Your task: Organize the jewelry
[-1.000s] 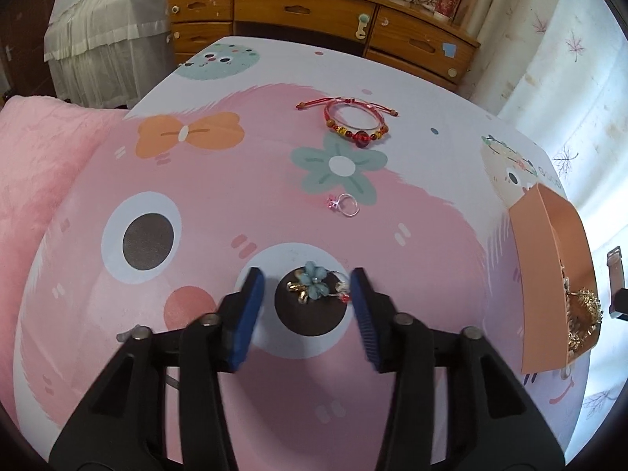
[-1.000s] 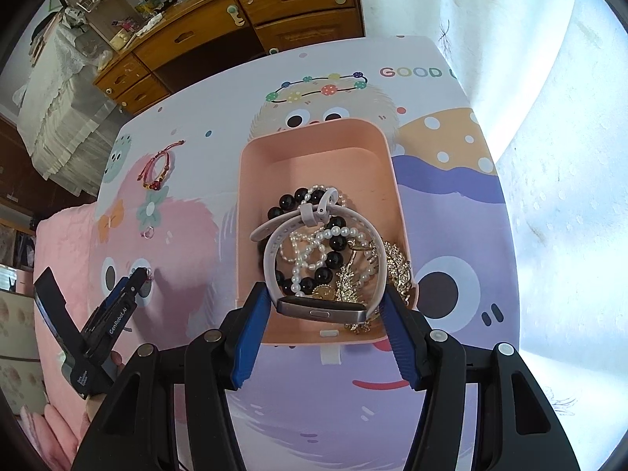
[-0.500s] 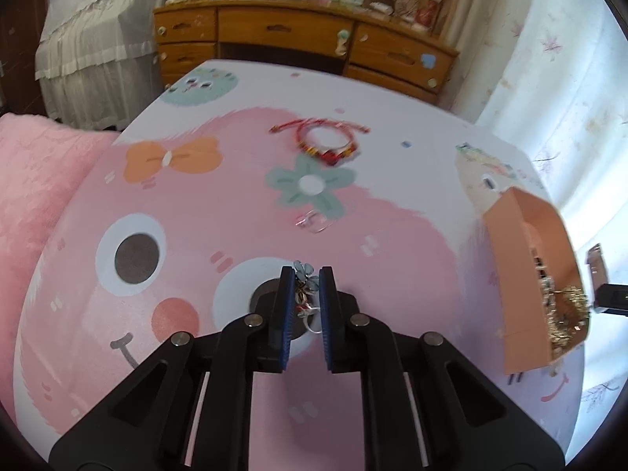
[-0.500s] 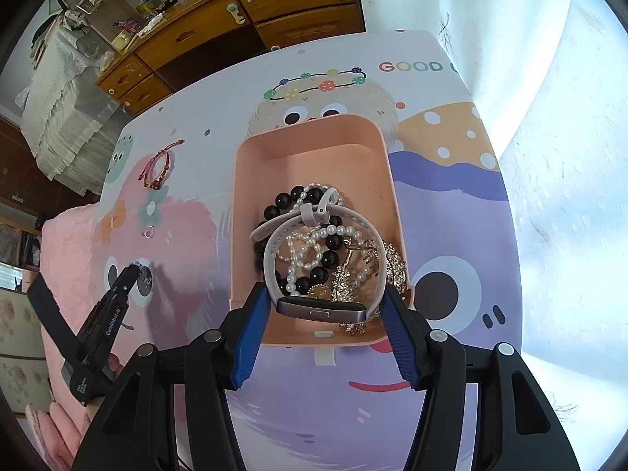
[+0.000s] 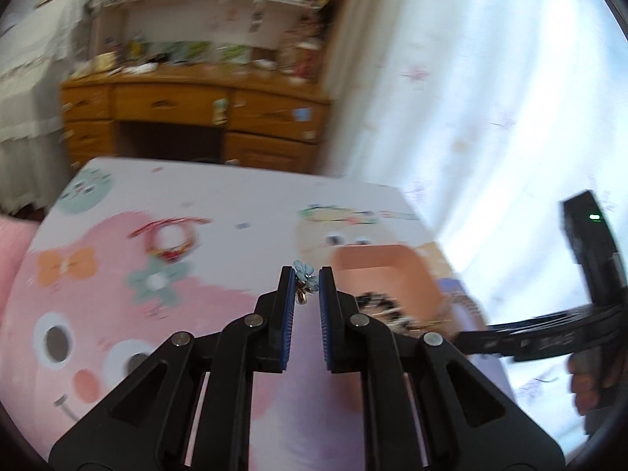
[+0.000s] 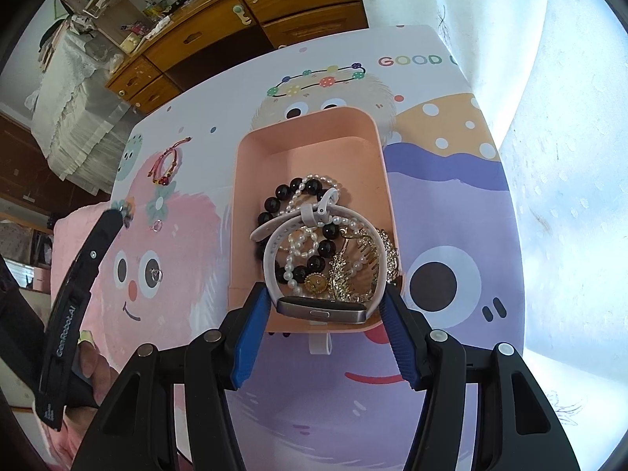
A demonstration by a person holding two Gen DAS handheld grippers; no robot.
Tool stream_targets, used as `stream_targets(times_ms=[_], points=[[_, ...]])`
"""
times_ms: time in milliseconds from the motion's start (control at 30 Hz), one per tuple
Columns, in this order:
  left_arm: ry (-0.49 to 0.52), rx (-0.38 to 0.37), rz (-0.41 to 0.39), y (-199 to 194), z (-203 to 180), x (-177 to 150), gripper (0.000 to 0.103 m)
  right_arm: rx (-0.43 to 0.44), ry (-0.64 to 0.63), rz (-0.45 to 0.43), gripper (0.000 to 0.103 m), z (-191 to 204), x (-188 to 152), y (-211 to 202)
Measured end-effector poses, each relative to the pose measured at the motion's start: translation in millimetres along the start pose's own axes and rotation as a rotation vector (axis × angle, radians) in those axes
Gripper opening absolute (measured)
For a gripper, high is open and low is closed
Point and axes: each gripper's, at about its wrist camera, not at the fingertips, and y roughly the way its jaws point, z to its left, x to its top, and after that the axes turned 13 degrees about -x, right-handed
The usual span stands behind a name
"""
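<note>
Above mat (image 5: 243,204), left tool (image 5: 306,274) pinching flower brooch (image 5: 305,272)

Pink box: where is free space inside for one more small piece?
The far half of the pink box, between the back wall and the pearl beads, is bare. The near half is crowded with black beads, a white watch and gold pieces.
</note>
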Motion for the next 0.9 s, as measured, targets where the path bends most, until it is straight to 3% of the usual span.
stream_targets(times_ms=[167,267,400,433,533,667,900], points=[[0.038,-0.100,0.025,18,-34,0,0.010,0.031,-0.017,-0.031,0.058,-1,-2,-3],[0.038,-0.147,0.103,38,-46,-3,0.011,0.036,-0.015,-0.038,0.061,-4,-2,-2],[0.067,-0.109,0.171,48,-53,-10,0.013,0.030,0.013,-0.076,0.062,-14,-4,-8],[0.066,-0.112,0.177,48,-51,-10,0.017,0.022,0.017,-0.079,0.062,-16,-5,-10],[0.046,-0.098,0.186,43,-40,-12,0.051,0.012,0.030,-0.078,0.062,-16,-7,-11],[0.004,-0.076,0.212,33,-16,-12,0.053,0.023,0.044,-0.071,0.062,-9,-12,-10],[0.070,0.111,0.412,30,30,-25,0.053,0.041,-0.001,-0.060,0.062,42,-28,-6]])
